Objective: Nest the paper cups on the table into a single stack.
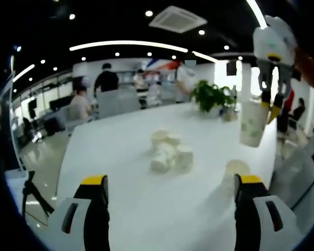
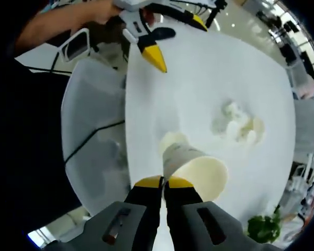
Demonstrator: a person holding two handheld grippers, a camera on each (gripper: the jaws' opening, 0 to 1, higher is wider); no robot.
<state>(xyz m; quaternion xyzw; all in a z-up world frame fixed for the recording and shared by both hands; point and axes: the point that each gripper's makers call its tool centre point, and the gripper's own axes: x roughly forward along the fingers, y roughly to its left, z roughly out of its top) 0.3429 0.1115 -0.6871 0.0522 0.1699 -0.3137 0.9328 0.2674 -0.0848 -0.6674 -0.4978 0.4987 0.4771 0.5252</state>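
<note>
A long white table (image 1: 125,172) in an open-plan office carries a loose cluster of paper cups (image 1: 167,151), some upright and some lying on their sides near the middle of the surface; the same cluster (image 2: 238,123) appears as a pale heap in the right gripper view. In the left gripper view the left gripper (image 1: 170,196) hangs low over the near end of the table, its two yellow-tipped jaws spread wide with nothing between them. Just beside its right-hand jaw a single cup (image 1: 235,170) stands on the table, though glare makes its outline hard to read. The right gripper (image 1: 270,102) enters that view from the upper right, raised well above the table, its jaws pinched on the rim of a lifted cup (image 1: 253,123) printed with small green marks. In the right gripper view the right gripper (image 2: 164,183) has its jaws nearly touching, clamped on the wall of that lifted cup (image 2: 196,167), whose open mouth tilts toward the camera. A potted plant (image 1: 212,97) stands at the far end of the table, and several people (image 1: 107,81) stand or sit beyond it
</note>
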